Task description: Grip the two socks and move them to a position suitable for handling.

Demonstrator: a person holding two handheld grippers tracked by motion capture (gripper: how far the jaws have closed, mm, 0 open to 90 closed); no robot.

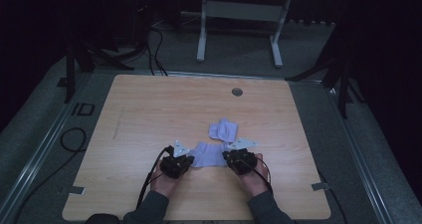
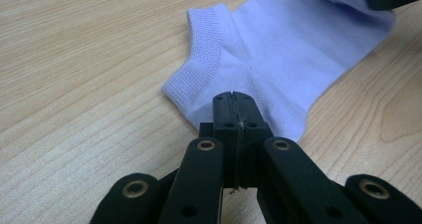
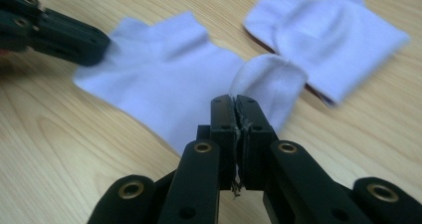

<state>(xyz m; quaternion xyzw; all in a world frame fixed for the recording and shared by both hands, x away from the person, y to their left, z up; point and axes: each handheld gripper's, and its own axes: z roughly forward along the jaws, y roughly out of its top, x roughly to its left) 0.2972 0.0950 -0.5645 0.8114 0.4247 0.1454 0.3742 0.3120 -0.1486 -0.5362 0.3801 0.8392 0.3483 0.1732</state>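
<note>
Two lavender socks lie mid-table (image 1: 149, 114). Left gripper (image 1: 185, 160) is clamped on the near sock (image 1: 206, 154) at its cuff end; right gripper (image 1: 230, 158) pinches its toe. Second sock (image 1: 224, 130) lies just beyond, apart.

- I see bare tabletop (image 1: 149, 109) open on the left and far side.
- The second sock (image 1: 223, 130) lies just beyond my right tongs (image 1: 234, 156).

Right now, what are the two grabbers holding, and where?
One pale purple sock: left hand-held gripper pinches its cuff end, right hand-held gripper its folded toe end.
</note>
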